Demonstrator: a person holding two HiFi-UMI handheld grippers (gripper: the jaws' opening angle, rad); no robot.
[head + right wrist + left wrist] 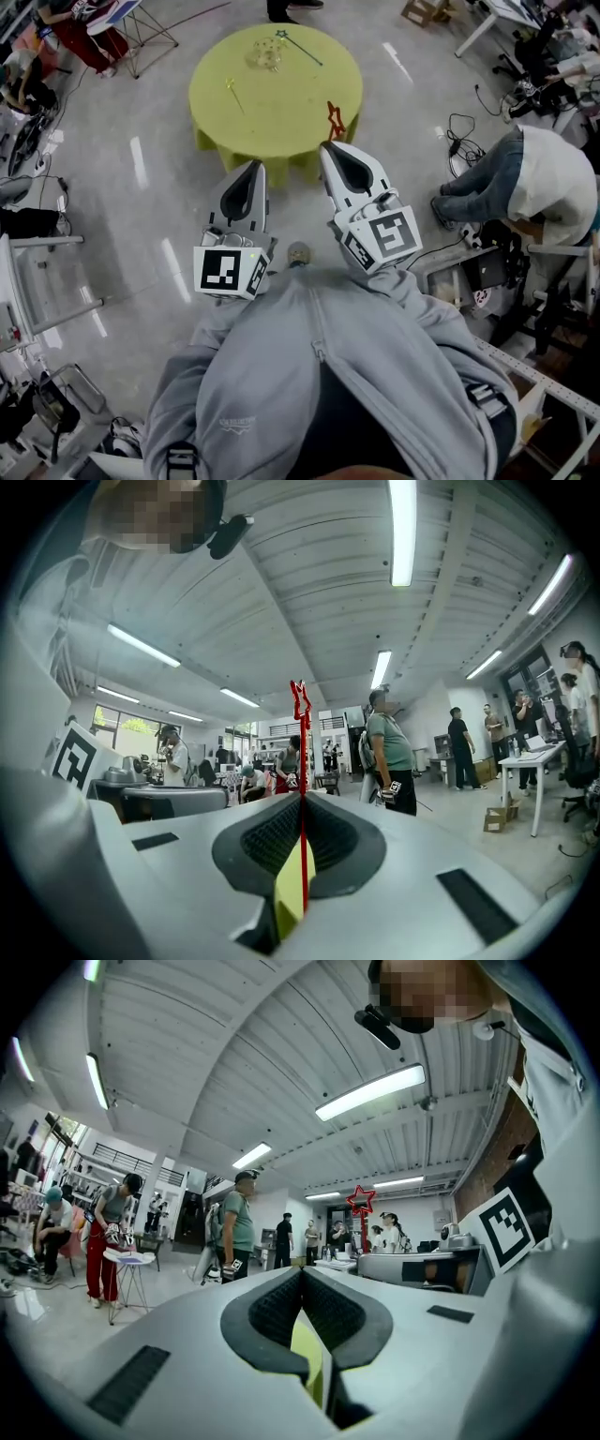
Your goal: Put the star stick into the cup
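A round yellow-green table point(281, 117) stands ahead of me, with a clear cup point(265, 56) near its far edge. My right gripper point(326, 147) is shut on a thin red star stick point(336, 119), whose star hangs over the table's near right edge. In the right gripper view the red star stick point(302, 761) rises straight up from between the closed jaws of that gripper point(302, 797). My left gripper point(254, 165) is shut and empty, just short of the table edge. From the left gripper point(302, 1272) the red star point(361, 1199) shows up to the right.
A dark star wand point(298, 44) lies beside the cup and a yellow stick point(233, 93) lies left of centre. A seated person point(539, 178) and floor cables point(459, 131) are at the right. A folding stand point(141, 33) is at the top left, and several people stand around the room.
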